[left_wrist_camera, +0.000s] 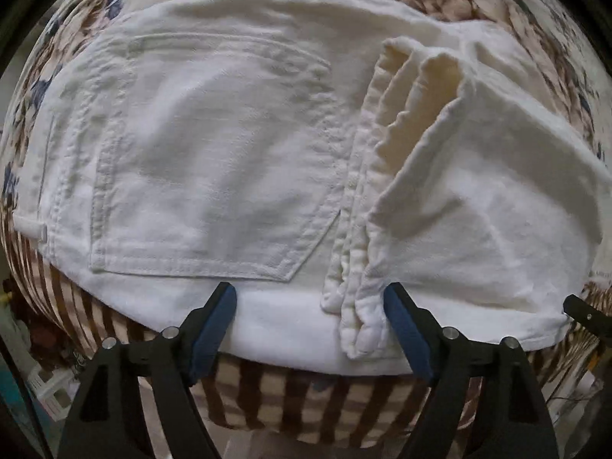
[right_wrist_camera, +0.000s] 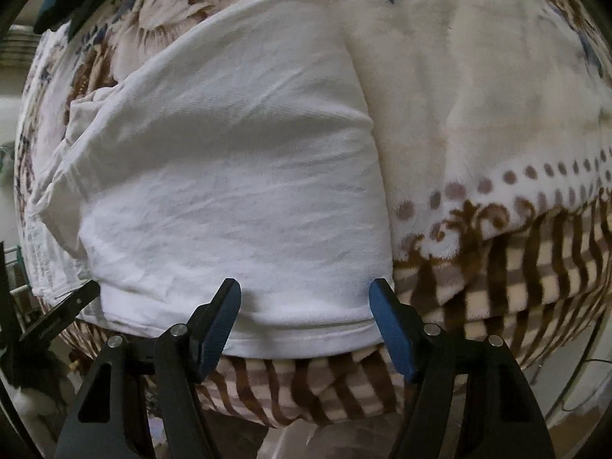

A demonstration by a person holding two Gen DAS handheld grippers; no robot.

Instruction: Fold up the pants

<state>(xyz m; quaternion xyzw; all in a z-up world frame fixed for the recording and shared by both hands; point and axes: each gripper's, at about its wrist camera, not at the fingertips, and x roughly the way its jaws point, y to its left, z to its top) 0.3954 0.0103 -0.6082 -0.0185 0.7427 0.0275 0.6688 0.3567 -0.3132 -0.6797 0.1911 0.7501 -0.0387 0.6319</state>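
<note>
Your left gripper hangs with its blue-padded fingers spread wide and nothing between them, poised at the near edge of the white pants. In your left wrist view the pants lie folded on a floral blanket whose near border is brown-and-cream striped. From left to right you see a belt loop at the far left edge, then a stitched back pocket lying flat, then the bunched leg hems running toward you and ending just beside the right-hand finger, then a smoother folded layer reaching the right edge. Your right gripper is likewise released, fingers apart and empty, at the near folded edge of the pants. In that view the cloth is a plain, lightly creased panel, and to its right the blanket lies bare, with a row of dots and a brown scroll border above the stripes. A tip of the other gripper shows at each view's inner edge.
</note>
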